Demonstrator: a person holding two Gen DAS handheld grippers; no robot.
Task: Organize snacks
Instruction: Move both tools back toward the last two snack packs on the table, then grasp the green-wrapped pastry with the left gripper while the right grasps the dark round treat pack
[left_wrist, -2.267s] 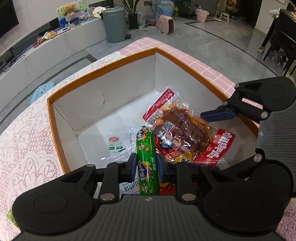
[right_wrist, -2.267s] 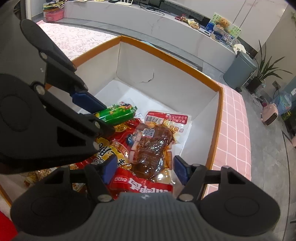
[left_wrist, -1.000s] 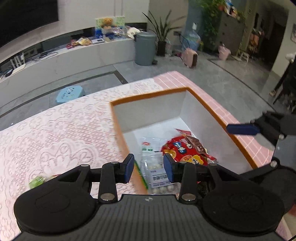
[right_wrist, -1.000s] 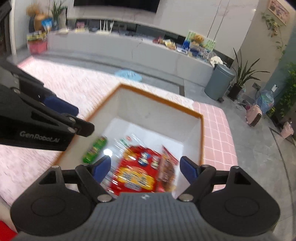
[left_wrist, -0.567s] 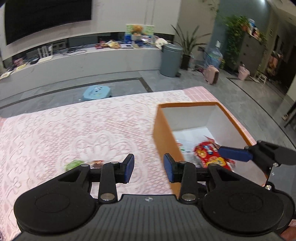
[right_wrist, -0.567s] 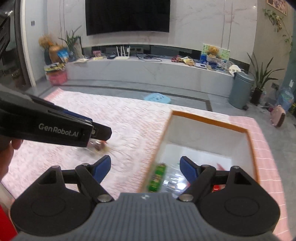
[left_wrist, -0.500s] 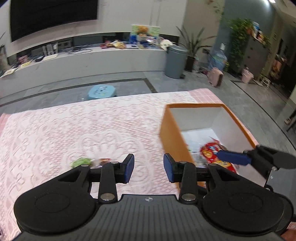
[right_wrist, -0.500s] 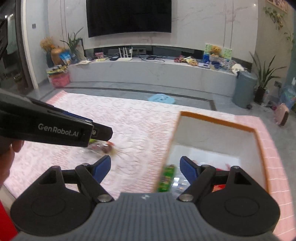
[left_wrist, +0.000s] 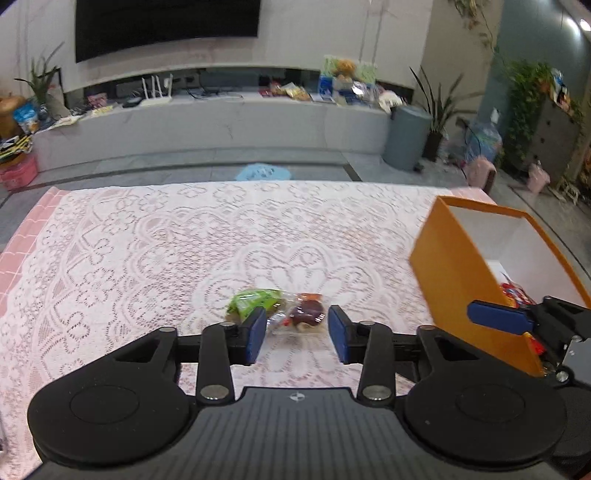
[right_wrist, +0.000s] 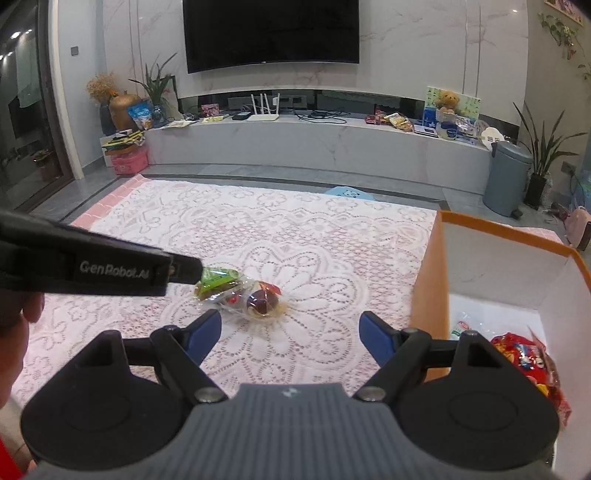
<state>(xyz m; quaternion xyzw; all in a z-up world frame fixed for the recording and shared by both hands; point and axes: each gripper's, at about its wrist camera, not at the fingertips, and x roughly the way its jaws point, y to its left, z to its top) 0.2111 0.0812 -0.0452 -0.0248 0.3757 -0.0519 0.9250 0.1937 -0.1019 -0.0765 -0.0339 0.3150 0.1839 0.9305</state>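
Two small snack packs lie together on the lace tablecloth: a green pack (left_wrist: 253, 300) (right_wrist: 218, 278) and a clear pack with a dark red sweet (left_wrist: 306, 314) (right_wrist: 263, 299). My left gripper (left_wrist: 296, 334) hovers just short of them, its jaws opening, nothing between the pads. My right gripper (right_wrist: 290, 334) stands wide open over the cloth, also short of the packs, holding nothing. The orange box (left_wrist: 443, 273) (right_wrist: 424, 291) sits at the right with red snack bags (right_wrist: 524, 360) inside.
The pink lace-covered table (left_wrist: 147, 251) stretches left and far; its far edge meets a grey floor with a blue stool (right_wrist: 345, 192). A person's hand (right_wrist: 22, 310) holds the left gripper at the left of the right wrist view.
Both grippers swung left, away from the box interior, to the open cloth. The green sausage stick the left gripper held now lies in the box. The two small packs came into view ahead.
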